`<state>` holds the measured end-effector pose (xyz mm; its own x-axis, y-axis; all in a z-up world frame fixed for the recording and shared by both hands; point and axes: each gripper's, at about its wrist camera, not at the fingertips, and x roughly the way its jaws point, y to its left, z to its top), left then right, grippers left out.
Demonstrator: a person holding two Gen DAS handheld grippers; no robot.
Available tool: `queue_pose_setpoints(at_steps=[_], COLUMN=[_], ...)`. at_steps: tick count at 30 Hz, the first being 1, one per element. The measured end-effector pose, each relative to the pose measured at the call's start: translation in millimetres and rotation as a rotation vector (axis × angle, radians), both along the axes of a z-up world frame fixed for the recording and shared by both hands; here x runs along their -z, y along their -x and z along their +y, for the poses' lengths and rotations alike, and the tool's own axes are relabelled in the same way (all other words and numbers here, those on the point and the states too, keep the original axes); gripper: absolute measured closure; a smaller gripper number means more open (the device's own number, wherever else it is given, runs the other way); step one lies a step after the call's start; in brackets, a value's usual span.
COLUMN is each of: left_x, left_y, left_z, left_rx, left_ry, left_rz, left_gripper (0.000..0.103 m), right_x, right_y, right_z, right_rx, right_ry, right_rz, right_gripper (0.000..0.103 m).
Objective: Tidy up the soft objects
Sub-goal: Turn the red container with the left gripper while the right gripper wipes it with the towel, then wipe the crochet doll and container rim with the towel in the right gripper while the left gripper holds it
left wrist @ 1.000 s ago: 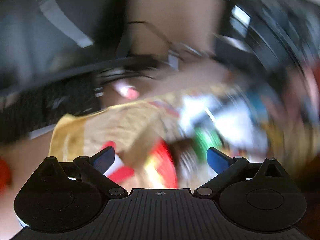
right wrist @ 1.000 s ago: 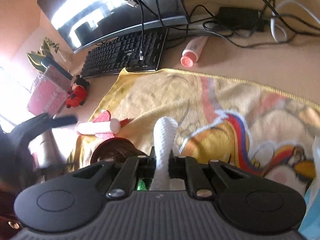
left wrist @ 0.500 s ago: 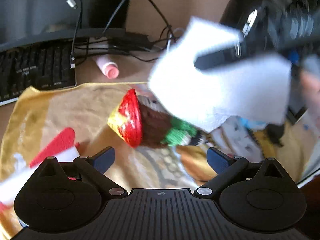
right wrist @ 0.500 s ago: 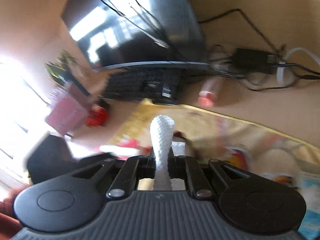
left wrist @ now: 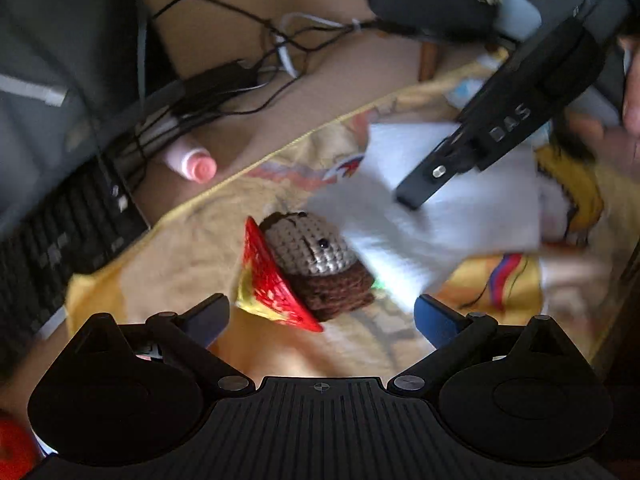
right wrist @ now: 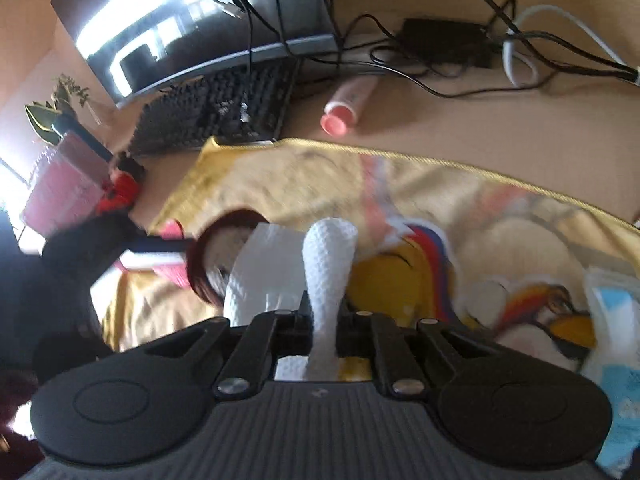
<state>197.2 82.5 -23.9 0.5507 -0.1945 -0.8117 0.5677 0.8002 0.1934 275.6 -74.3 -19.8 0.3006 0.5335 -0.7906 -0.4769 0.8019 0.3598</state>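
Between your left gripper's [left wrist: 320,316] wide-open, empty jaws, just ahead of tips: crochet doll [left wrist: 316,264] on yellow towel [left wrist: 192,252]. Doll lies on its side, long axis running left-right across jaw line, head tilted far, red cone hat [left wrist: 272,280] toward left finger. Left gripper nearer doll. Right gripper [right wrist: 326,316] clamped tight on white tissue [right wrist: 328,264], which drapes at doll's right. Doll looks knitted, beige head, brown body, squashy.

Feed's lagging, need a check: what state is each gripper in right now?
Left gripper: open, empty, above the crocheted beige-and-brown doll.
Right gripper: closed on the white textured paper towel.
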Motion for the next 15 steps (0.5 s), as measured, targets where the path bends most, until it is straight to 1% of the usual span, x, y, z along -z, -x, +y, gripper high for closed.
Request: queue_pose_setpoints(at_steps=[2, 4, 8, 11, 12, 15], left_x=[0.2, 2.1, 8.4, 22.7, 28.2, 31.1], left_y=[-1.1, -0.8, 1.0, 0.9, -0.3, -9.4], left_z=[-3.9, -8.9, -15.1, -21.0, -22.4, -24.1], left_rx=[0.063, 0.132, 0.314, 0.434, 0.455, 0.475], left_ry=[-0.071, -0.138, -0.261, -0.405, -0.447, -0.479], left_rz=[-0.017, -0.049, -0.1, -0.132, -0.137, -0.151], left_gripper=[0.002, 0.002, 0.002, 0.002, 0.001, 0.0], right_x=[3.6, 6.5, 11.5, 11.2, 10.7, 4.7], right_y=[3.8, 5.3, 8.0, 9.8, 10.4, 14.0], right_z=[-6.4, -12.3, -19.1, -17.8, -17.0, -13.6], right_rx=[0.006, 0.023, 0.044, 0.049, 0.051, 0.04], right_ry=[0.027, 0.038, 0.024, 0.033, 0.038, 0.041], right_rz=[-0.011, -0.002, 0.016, 0.002, -0.006, -0.041], right_gripper=[0.094, 0.094, 0.094, 0.094, 0.094, 0.093])
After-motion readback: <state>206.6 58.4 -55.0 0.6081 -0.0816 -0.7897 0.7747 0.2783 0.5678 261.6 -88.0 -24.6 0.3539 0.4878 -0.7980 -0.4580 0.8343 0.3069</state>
